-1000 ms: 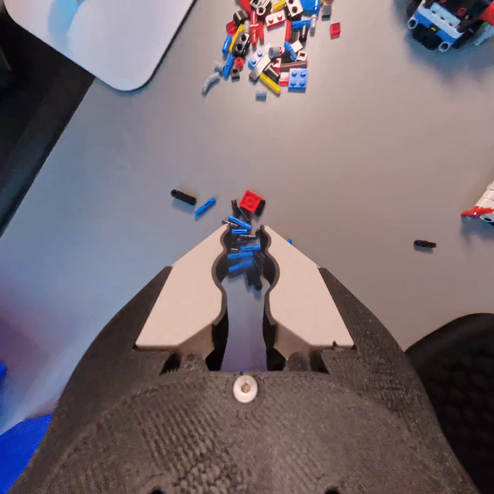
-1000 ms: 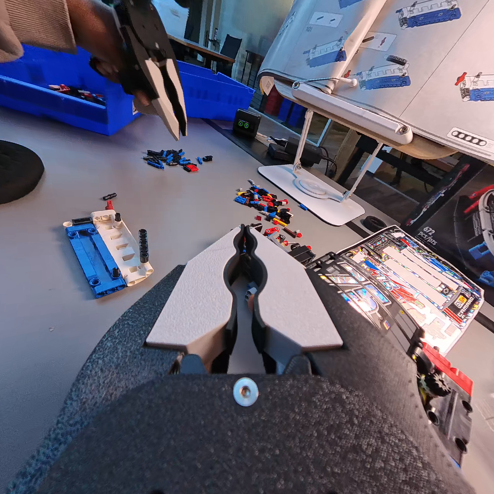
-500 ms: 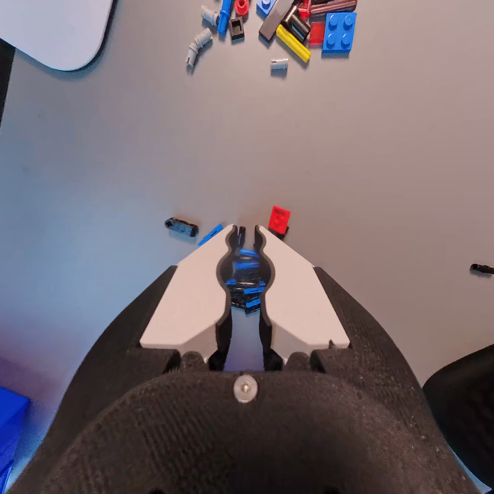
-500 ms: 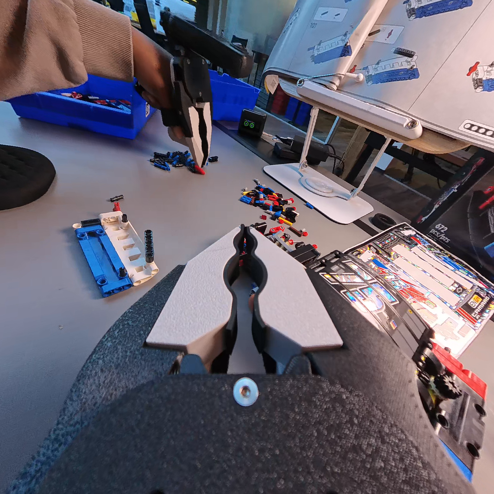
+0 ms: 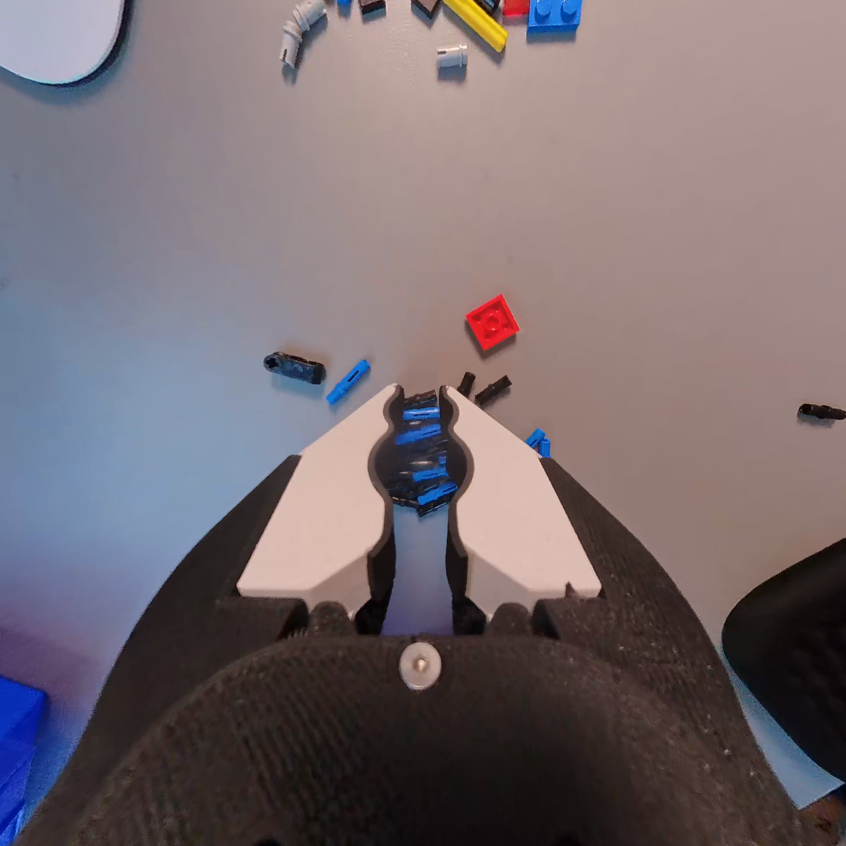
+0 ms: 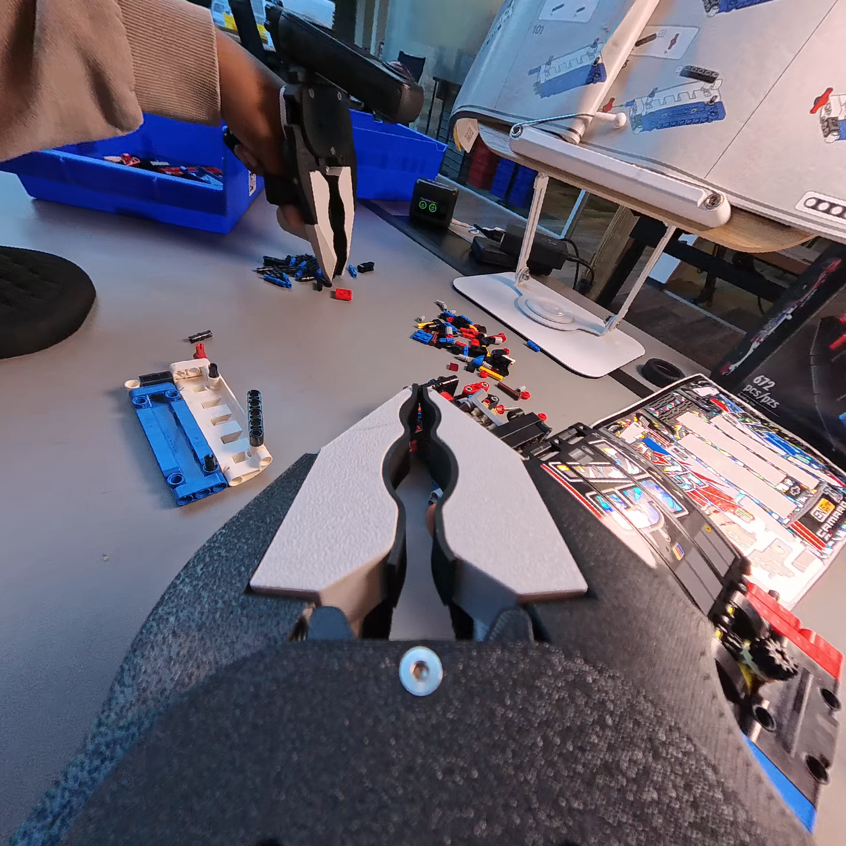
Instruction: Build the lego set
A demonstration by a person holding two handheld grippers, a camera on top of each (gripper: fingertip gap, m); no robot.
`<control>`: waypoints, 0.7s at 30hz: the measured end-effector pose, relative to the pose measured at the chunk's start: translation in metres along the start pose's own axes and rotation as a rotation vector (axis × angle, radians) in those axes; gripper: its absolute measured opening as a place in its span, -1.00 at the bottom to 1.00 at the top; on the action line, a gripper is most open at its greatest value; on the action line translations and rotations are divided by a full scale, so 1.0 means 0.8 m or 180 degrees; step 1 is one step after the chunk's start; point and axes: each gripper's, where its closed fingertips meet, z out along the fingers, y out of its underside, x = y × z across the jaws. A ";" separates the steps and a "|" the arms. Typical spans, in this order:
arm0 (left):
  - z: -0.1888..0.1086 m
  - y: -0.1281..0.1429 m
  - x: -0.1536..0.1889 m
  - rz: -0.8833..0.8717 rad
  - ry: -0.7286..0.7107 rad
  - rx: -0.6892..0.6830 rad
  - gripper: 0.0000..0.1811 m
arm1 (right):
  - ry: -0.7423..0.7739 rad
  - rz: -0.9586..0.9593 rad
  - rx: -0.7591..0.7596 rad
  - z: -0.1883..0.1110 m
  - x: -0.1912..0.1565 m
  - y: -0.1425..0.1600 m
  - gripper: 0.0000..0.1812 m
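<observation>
Over the pin pile [image 5: 420, 453], the left tool [image 5: 420, 393] is slightly spread, pinching nothing. The right tool [image 6: 420, 394] looks pressed together, empty. The blue-and-white assembly [image 6: 197, 430] beside the pile seems barely begun; most loose bricks [image 6: 462, 341] remain.
</observation>
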 end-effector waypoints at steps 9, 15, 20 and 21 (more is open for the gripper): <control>0.000 0.008 0.002 -0.0015 0.0084 -0.0163 -0.86 | -0.0013 -0.0002 -0.0029 0.001 -0.001 0.002 -1.00; -0.001 0.012 0.000 -0.0039 0.0069 -0.0260 -0.93 | -0.0027 -0.0019 -0.0047 0.002 -0.003 0.003 -1.00; -0.005 0.006 0.005 0.0008 0.0132 -0.0155 -0.97 | -0.0032 -0.0025 -0.0046 0.001 -0.003 0.003 -1.00; -0.008 0.001 0.007 -0.0005 0.0164 -0.0074 -0.98 | -0.0034 -0.0026 -0.0046 0.001 -0.003 0.003 -1.00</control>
